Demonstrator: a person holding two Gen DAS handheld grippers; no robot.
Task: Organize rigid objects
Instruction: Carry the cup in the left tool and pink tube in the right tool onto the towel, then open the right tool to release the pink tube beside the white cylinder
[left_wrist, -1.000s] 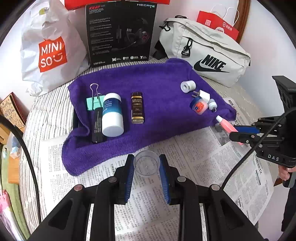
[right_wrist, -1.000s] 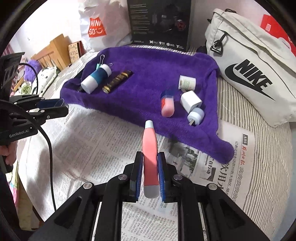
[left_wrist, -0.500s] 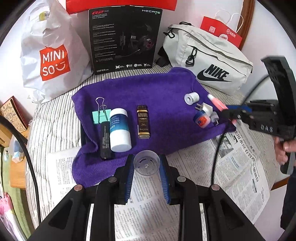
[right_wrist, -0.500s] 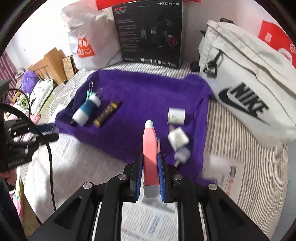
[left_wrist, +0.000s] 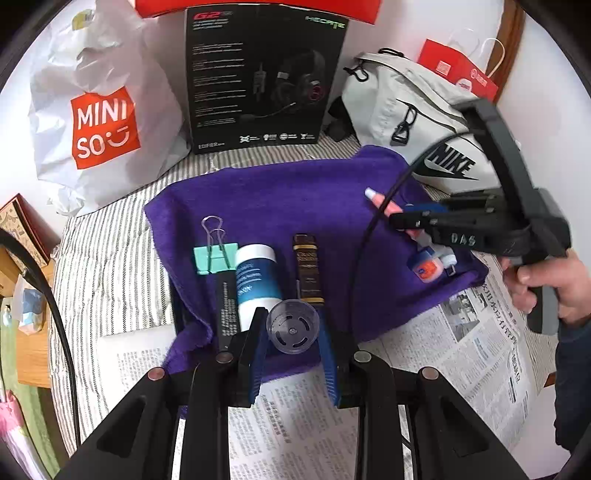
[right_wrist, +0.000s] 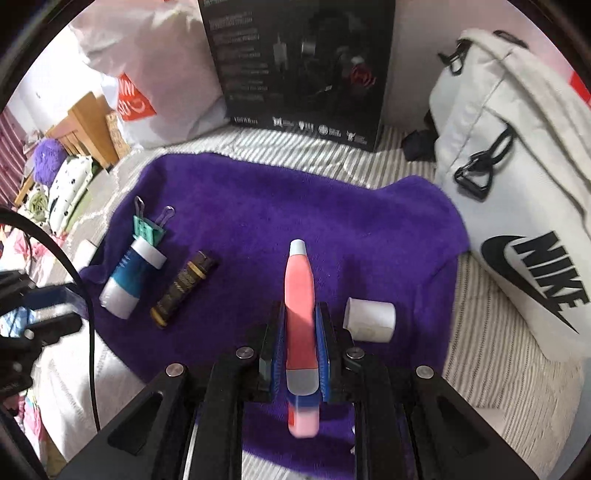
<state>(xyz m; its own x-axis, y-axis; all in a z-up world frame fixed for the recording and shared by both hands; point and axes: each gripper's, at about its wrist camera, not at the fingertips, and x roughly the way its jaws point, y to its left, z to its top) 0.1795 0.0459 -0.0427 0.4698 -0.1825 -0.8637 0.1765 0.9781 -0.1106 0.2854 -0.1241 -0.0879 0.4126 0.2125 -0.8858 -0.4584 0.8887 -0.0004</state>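
My left gripper (left_wrist: 293, 332) is shut on a clear round plastic cap (left_wrist: 292, 326), held above the near edge of the purple towel (left_wrist: 280, 199). My right gripper (right_wrist: 300, 332) is shut on a pink tube (right_wrist: 300, 295) with a white tip, held over the towel's right part; it also shows in the left wrist view (left_wrist: 384, 203). On the towel lie a green binder clip (left_wrist: 214, 254), a black pen-like stick (left_wrist: 227, 306), a blue-and-white bottle (left_wrist: 256, 280), a dark brown tube (left_wrist: 307, 269), a white roll (right_wrist: 369, 319) and a small blue-and-orange item (left_wrist: 424, 266).
Newspaper (left_wrist: 461, 350) covers the striped bed in front of the towel. A Miniso bag (left_wrist: 99, 122), a black headset box (left_wrist: 262, 77) and a white Nike bag (left_wrist: 417, 122) stand behind the towel. A wooden bedside stand (left_wrist: 22, 332) is at the left.
Both grippers have moved forward from over the newspaper to over the towel, each still holding its object. The right gripper with the pink tube has gone furthest, toward the towel's middle right.
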